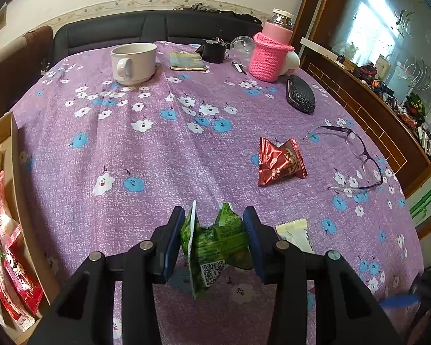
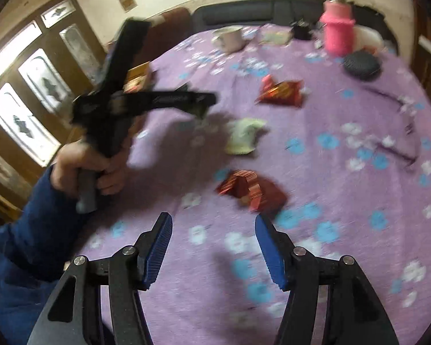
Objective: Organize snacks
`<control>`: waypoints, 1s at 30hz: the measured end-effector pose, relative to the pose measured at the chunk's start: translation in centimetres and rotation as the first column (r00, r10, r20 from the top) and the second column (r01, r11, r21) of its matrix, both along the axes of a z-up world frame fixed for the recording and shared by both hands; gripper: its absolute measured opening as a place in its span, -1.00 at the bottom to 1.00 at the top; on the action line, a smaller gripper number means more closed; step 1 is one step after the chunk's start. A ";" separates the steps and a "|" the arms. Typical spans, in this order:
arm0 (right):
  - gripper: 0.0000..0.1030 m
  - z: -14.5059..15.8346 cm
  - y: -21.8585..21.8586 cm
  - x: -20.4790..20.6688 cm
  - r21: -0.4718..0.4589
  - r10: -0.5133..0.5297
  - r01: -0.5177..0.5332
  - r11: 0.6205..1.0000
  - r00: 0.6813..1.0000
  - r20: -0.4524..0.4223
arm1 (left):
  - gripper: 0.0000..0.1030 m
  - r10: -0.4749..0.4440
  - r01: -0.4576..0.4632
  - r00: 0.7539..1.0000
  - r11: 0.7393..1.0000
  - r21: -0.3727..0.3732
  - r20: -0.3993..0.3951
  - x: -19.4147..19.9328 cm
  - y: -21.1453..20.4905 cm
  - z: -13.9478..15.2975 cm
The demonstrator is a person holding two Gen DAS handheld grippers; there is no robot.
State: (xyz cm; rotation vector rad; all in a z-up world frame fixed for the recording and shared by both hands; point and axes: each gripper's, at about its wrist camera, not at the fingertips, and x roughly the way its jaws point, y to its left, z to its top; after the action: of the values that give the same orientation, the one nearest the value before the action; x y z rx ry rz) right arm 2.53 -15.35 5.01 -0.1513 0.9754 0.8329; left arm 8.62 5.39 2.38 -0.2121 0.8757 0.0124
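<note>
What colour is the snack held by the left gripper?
Green, seen best in the left wrist view: snack packet.

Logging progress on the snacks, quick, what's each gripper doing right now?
Left gripper: closed on the green snack packet.
Right gripper: open, nothing between its fingers.

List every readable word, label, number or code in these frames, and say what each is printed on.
No text can be read for certain.
Green snack packet held in the left hand-held gripper: QR code, small print too small.
Red foil packet: large characters, creased, unreadable.
Red packets in the cardboard box: illegible.
Right wrist view: blurred.
</note>
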 end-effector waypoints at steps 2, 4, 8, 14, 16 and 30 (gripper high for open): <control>0.25 -0.1 0.0 1.2 -0.020 -0.009 0.010 1.000 0.999 0.032 | -0.21 0.001 -0.001 1.000 1.000 -0.001 -0.002 0.0 0.0 0.0; 0.25 -0.7 0.8 2.6 -0.046 0.016 -0.015 0.999 0.999 0.041 | -0.21 0.003 -0.003 1.000 1.000 -0.001 -0.005 0.1 0.0 -0.1; 0.25 -1.8 2.5 4.0 -0.071 0.105 -0.102 0.992 0.994 0.043 | -0.21 0.002 -0.002 1.000 1.000 0.003 -0.011 0.2 0.0 -0.2; 0.25 -3.4 4.4 2.8 -0.136 0.198 -0.187 0.973 0.978 0.069 | -0.21 0.001 -0.001 1.000 1.000 0.002 -0.015 0.2 0.0 -0.3; 0.21 -3.8 4.7 1.9 -0.174 0.217 -0.200 0.964 0.972 0.086 | -0.21 -0.004 0.004 1.000 1.000 0.002 -0.016 0.3 0.0 -0.4; 0.07 -3.2 4.1 1.1 -0.162 0.134 -0.112 0.980 0.982 0.131 | -0.21 -0.005 0.005 1.000 1.000 0.002 -0.011 0.2 0.0 -0.3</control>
State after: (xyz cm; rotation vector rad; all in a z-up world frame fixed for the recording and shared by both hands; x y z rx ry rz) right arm 3.66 -11.24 1.77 -0.4025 0.9031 0.8482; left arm 8.83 5.39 2.12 -0.2082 0.8873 0.0098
